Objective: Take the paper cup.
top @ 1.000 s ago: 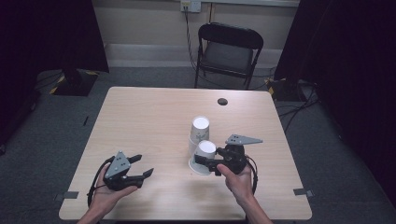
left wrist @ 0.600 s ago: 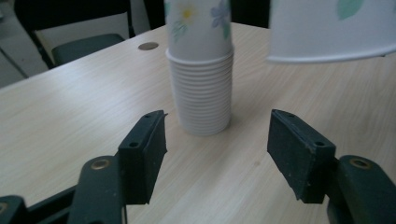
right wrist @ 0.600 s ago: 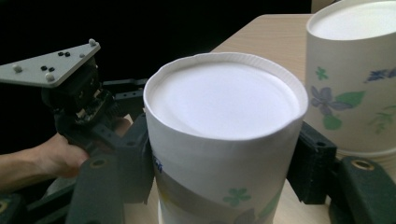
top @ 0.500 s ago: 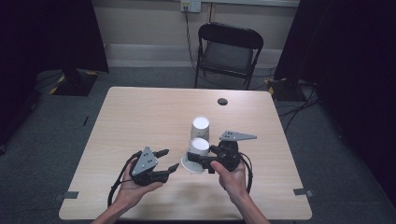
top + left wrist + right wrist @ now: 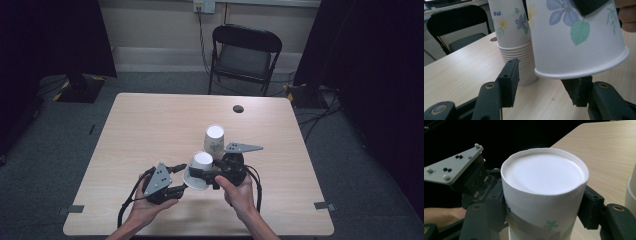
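Right tongs (image 5: pixel 200 173) around upturned cup (image 5: pixel 198 170)

Lighting: even overhead light on worktop (image 5: pixel 150 125); surroundings dim, dark curtains (image 5: pixel 375 75) nearly black. Shadows soft. Glare: none. Focus: high view sharp; gripper views soft at near edges, background chair (image 5: pixel 454 22) slightly blurred.

My left gripper (image 5: pixel 178 181) comes in across the table to the rim of the lifted paper cup (image 5: pixel 199 170), its jaws closing partway beneath it. My right gripper (image 5: pixel 212 172) carries that cup slightly away from the cup stack (image 5: pixel 214 139).
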A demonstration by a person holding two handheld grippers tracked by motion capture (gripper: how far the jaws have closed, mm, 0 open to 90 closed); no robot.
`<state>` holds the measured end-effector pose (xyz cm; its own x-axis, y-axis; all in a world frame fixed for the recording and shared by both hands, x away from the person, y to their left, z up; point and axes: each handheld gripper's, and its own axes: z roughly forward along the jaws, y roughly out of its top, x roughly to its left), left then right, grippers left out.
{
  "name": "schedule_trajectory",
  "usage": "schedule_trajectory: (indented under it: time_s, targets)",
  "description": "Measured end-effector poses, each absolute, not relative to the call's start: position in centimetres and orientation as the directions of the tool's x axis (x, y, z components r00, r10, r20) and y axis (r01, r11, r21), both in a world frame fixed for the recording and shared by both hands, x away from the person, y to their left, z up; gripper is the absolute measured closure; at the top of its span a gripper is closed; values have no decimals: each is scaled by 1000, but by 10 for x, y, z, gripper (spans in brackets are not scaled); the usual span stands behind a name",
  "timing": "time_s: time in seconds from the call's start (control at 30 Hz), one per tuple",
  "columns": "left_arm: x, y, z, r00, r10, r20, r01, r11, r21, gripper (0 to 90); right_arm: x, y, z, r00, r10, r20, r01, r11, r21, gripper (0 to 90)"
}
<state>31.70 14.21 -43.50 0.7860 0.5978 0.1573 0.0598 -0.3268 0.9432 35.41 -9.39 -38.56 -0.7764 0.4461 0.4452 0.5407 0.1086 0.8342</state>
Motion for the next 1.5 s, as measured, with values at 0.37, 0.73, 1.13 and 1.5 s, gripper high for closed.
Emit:
schedule_trajectory:
  time_s: [0.37, 0.73, 1.13, 1.5]
  targets:
    - [314, 139, -438, 783, 602, 156, 54, -317, 947, 691, 358, -94, -390, -751, 433, 498, 588, 96, 803, 351]
    - [315, 145, -436, 787, 603, 130, 95, -327, 940, 821, 360, -94, -397, -733, 425, 531, 613, 75, 787, 316]
    - [317, 147, -437, 826, 560, 59, 158, -332, 930, 853, 358, -93, -395, -778, 441, 447, 540, 106, 835, 219]
    - [319, 151, -440, 847, 531, -10, 225, -341, 913, 853, 357, -96, -393, -805, 456, 380, 485, 135, 864, 232]
